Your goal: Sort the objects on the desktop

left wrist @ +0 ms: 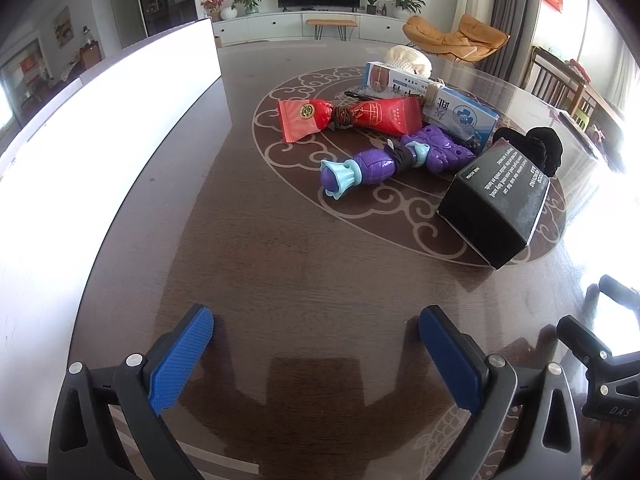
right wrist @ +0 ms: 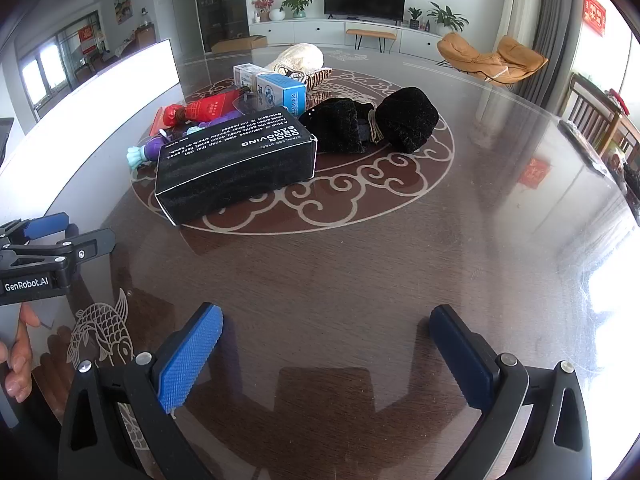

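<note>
A pile of objects lies on the patterned middle of the dark table (left wrist: 280, 264). It holds red packets (left wrist: 352, 118) tied together, a tied pair of purple toys (left wrist: 396, 158), blue and white boxes (left wrist: 440, 100), a black box (left wrist: 496, 204), a black cloth bundle (left wrist: 532, 148) and a cream cloth bundle (left wrist: 408, 60). My left gripper (left wrist: 316, 320) hovers over bare table short of the pile, jaws wide open and empty. My right gripper (right wrist: 326, 316) is also open and empty, nearer the black box (right wrist: 236, 164) and the black cloth bundle (right wrist: 376, 124).
A long white container wall (left wrist: 100, 120) runs along the table's left side. The two grippers sit side by side near the front edge, and a hand (right wrist: 18, 356) shows at the left of the right wrist view. Chairs (right wrist: 596, 120) stand beyond the table's right rim.
</note>
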